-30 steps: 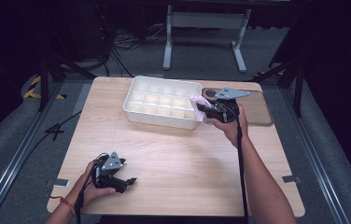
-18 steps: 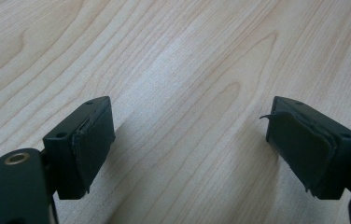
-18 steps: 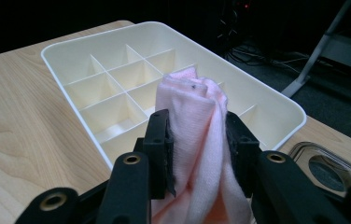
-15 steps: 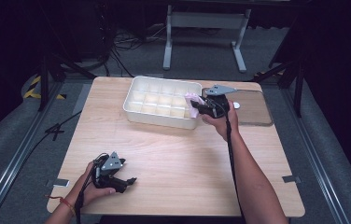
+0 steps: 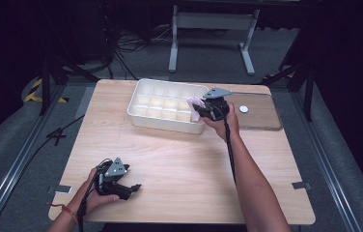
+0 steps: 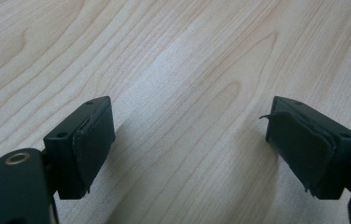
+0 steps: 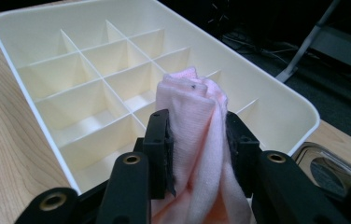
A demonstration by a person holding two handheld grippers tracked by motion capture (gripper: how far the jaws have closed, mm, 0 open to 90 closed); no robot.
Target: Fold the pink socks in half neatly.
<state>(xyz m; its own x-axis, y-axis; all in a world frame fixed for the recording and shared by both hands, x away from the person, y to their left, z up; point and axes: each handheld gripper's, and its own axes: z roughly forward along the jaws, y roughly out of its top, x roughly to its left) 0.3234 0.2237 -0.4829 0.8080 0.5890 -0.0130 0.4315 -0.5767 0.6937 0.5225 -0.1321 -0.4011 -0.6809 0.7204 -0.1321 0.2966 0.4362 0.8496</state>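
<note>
The right tongs (image 7: 197, 135) were clamped on a soft pink cloth (image 7: 194, 116). The cloth was bunched up and stood tall between the two black jaws, and both pads pressed into its sides. In the high view the right tongs (image 5: 203, 110) held the pink cloth (image 5: 197, 105) at the right end of the white tray (image 5: 143, 116). The cloth hung above the tray's end boxes, by its right wall.

The white tray (image 7: 24, 107) was split by thin walls into many small boxes. The boxes that could be seen had nothing in them. The tray sat at the far side of the wooden desk (image 5: 184, 164). Just to the right of it lay a flat clear lid (image 5: 261, 113) with a small white round thing (image 5: 244, 109) on it.

The left tongs (image 5: 130, 188) rested near the front left corner of the desk, well apart from the tray. Their jaws stood wide apart, with bare wood (image 6: 187, 93) between them.
</note>
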